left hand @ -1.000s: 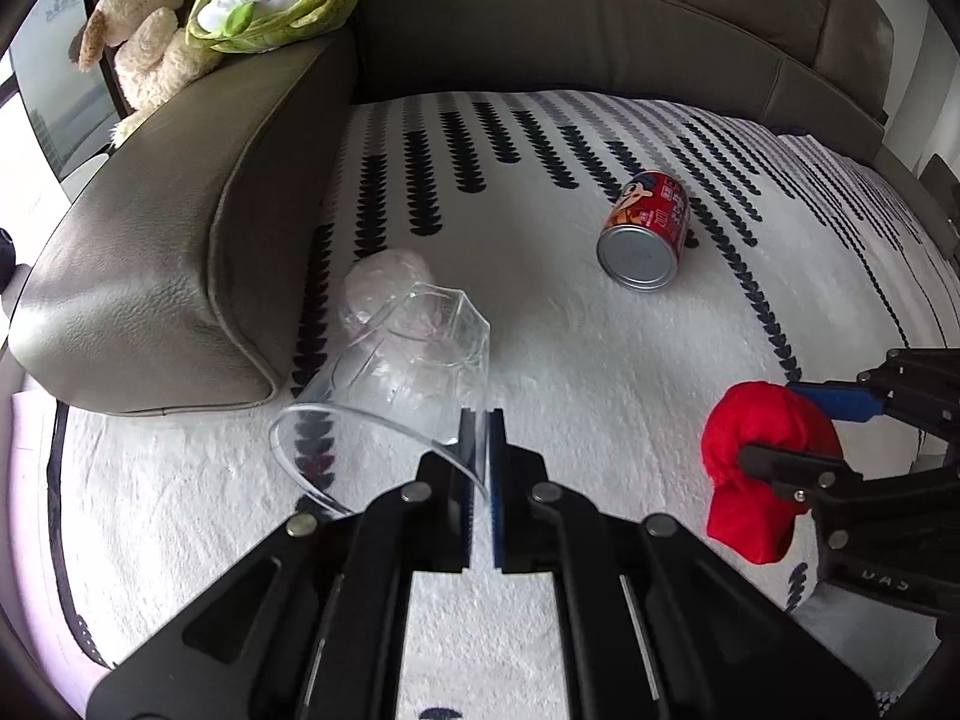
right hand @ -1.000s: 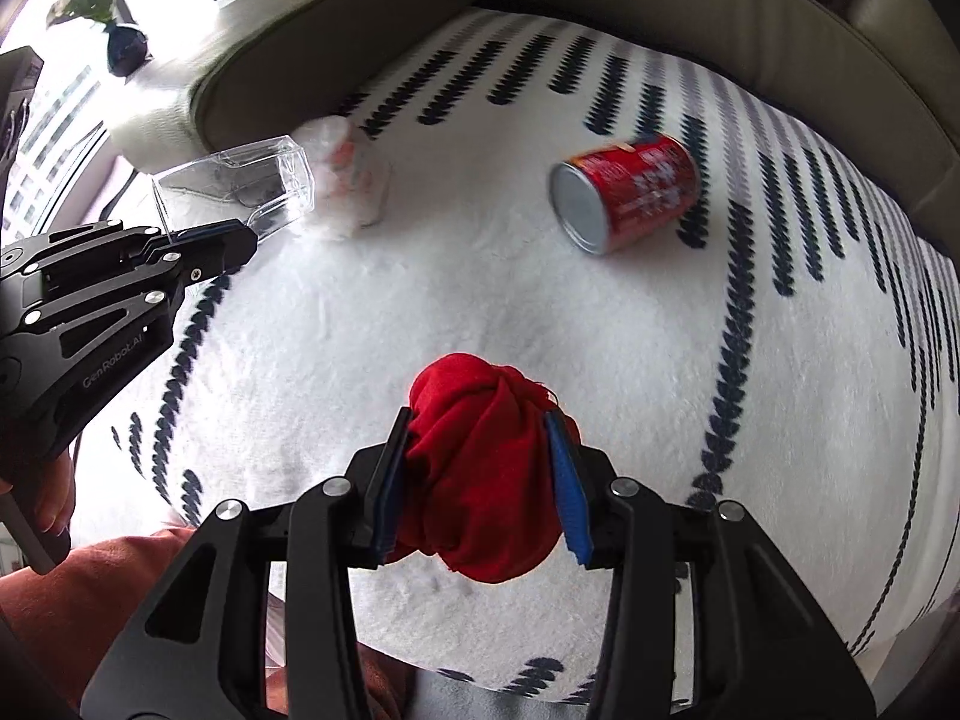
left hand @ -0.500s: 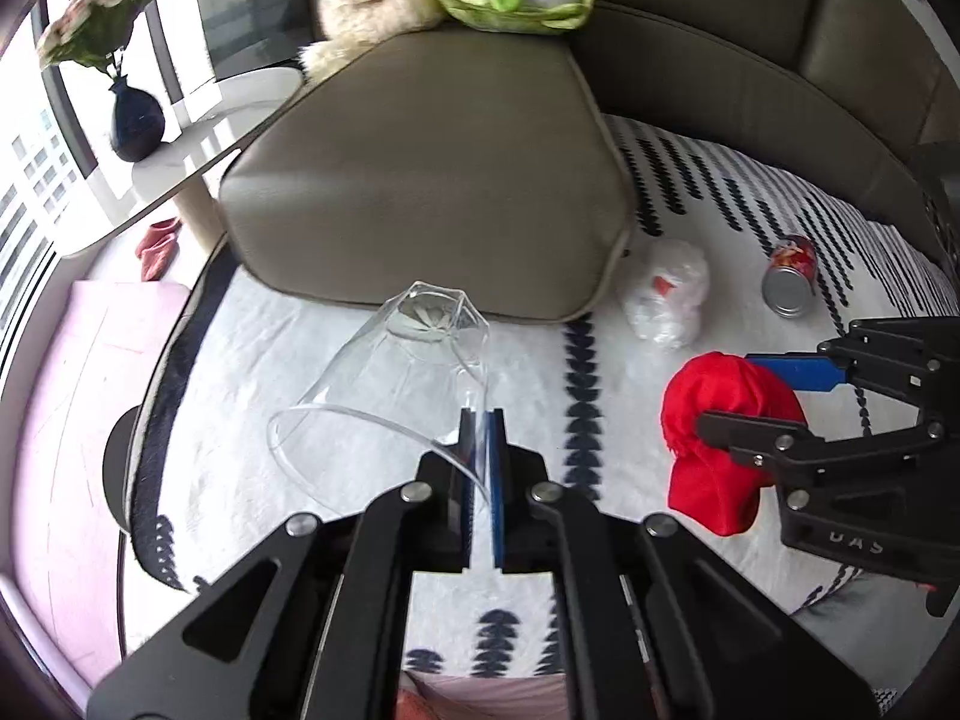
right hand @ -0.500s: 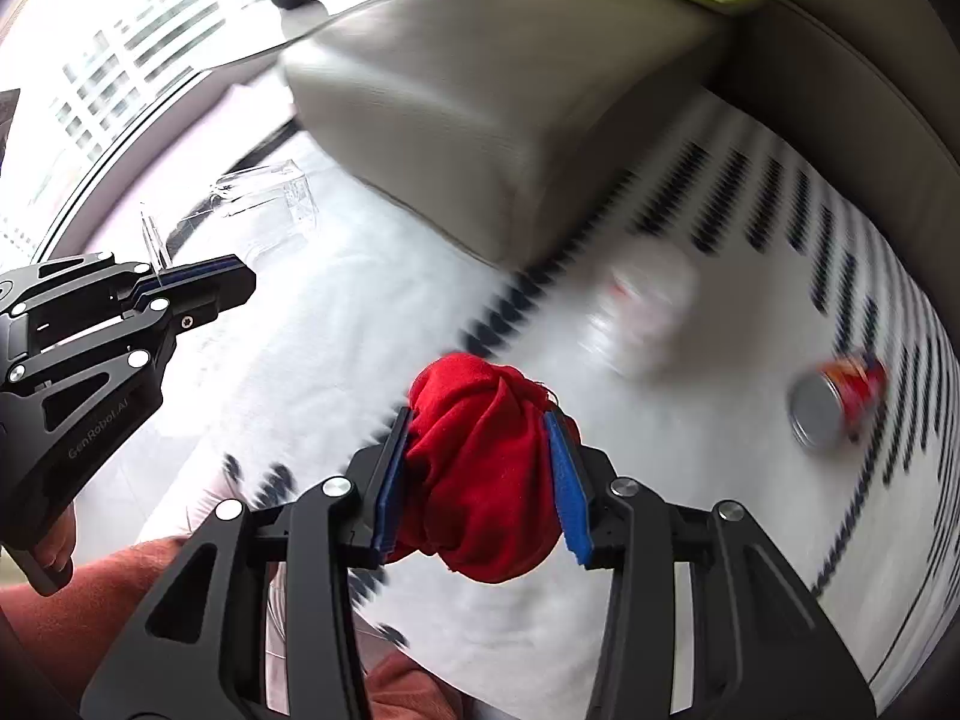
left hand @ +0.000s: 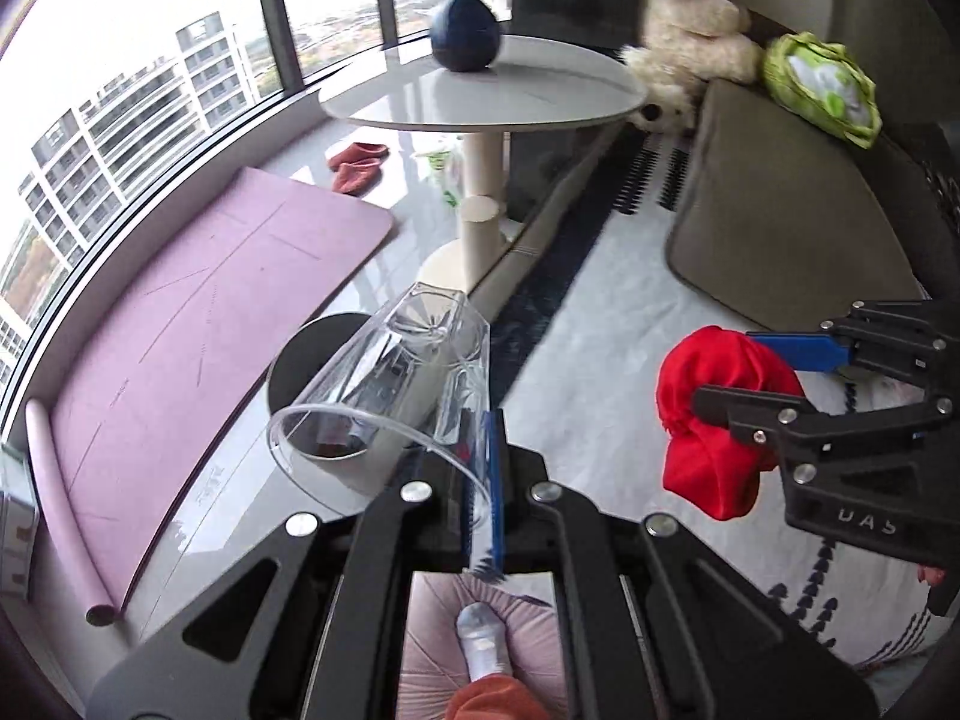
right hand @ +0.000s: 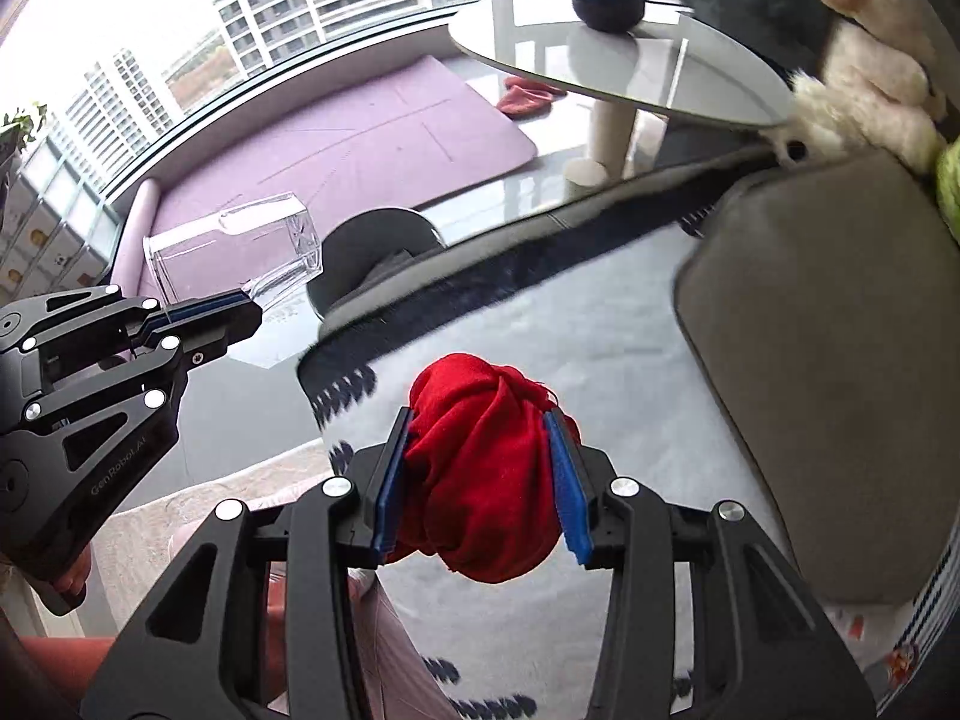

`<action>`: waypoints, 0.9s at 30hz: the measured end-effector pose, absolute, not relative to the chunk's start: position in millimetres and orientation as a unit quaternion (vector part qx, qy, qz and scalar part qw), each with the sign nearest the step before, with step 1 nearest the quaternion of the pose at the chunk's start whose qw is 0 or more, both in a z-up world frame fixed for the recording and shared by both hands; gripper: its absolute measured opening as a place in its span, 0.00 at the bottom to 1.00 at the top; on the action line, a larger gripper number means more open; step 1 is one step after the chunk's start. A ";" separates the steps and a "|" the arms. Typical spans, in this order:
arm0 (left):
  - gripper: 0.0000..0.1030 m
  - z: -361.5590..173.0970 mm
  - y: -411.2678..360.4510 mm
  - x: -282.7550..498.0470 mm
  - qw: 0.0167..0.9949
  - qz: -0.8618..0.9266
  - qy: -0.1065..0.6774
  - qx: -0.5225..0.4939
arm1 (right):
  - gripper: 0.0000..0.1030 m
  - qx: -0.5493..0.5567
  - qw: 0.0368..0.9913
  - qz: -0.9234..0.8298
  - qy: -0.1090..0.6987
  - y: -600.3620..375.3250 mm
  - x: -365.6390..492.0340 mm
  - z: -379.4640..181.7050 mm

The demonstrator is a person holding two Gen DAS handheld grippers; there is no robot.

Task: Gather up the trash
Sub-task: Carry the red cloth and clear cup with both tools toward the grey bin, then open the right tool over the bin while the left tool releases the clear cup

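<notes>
My left gripper [left hand: 480,468] is shut on the rim of a clear plastic cup [left hand: 390,384], held on its side in the air over the sofa's edge. The cup also shows in the right wrist view [right hand: 234,252], with the left gripper [right hand: 240,306] at its rim. My right gripper [right hand: 477,474] is shut on a bunched red cloth [right hand: 480,468], held above the white patterned sofa cover [right hand: 570,330]. The red cloth [left hand: 714,420] and right gripper [left hand: 750,372] show at the right of the left wrist view. A dark round bin [left hand: 306,354] stands on the floor beyond the cup.
A grey sofa cushion [left hand: 786,210] lies to the right with a green plush [left hand: 822,84] and a cream plush [left hand: 690,24]. A round side table [left hand: 480,96] carries a dark blue vase [left hand: 465,30]. A purple mat [left hand: 198,324] lies by the window, red slippers [left hand: 357,165] beyond.
Both grippers have swung left, away from the sofa seat toward the floor and window, with the cup and cloth held. The can and crumpled wrapper have left view; the bin has come into view.
</notes>
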State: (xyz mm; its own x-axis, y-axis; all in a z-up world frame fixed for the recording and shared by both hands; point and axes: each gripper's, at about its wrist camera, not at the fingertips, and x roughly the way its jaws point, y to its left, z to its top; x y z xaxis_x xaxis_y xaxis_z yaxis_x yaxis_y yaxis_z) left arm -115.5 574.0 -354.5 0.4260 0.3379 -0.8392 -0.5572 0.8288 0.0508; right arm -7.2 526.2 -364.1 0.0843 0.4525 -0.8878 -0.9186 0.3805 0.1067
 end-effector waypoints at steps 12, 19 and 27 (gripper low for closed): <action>0.04 -370.9 691.5 -165.2 0.795 0.379 0.449 -0.152 | 0.42 -0.242 0.659 0.584 0.407 713.2 -24.9 -381.2; 0.04 -379.0 717.8 -162.3 0.793 0.381 0.449 -0.154 | 0.65 -0.213 0.663 0.589 0.410 766.3 -10.6 -389.0; 0.04 -377.9 729.1 -160.8 0.796 0.374 0.448 -0.158 | 0.65 -0.227 0.664 0.575 0.421 754.3 -4.0 -391.3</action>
State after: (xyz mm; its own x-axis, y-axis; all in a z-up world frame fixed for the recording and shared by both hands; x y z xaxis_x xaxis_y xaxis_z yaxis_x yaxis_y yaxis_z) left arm -160.8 729.1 -377.9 0.3186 0.4540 -0.8321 -0.7371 0.6706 0.0837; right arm -4.0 754.3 -391.3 -0.0158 0.5723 -0.8199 -0.9549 0.2347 0.1821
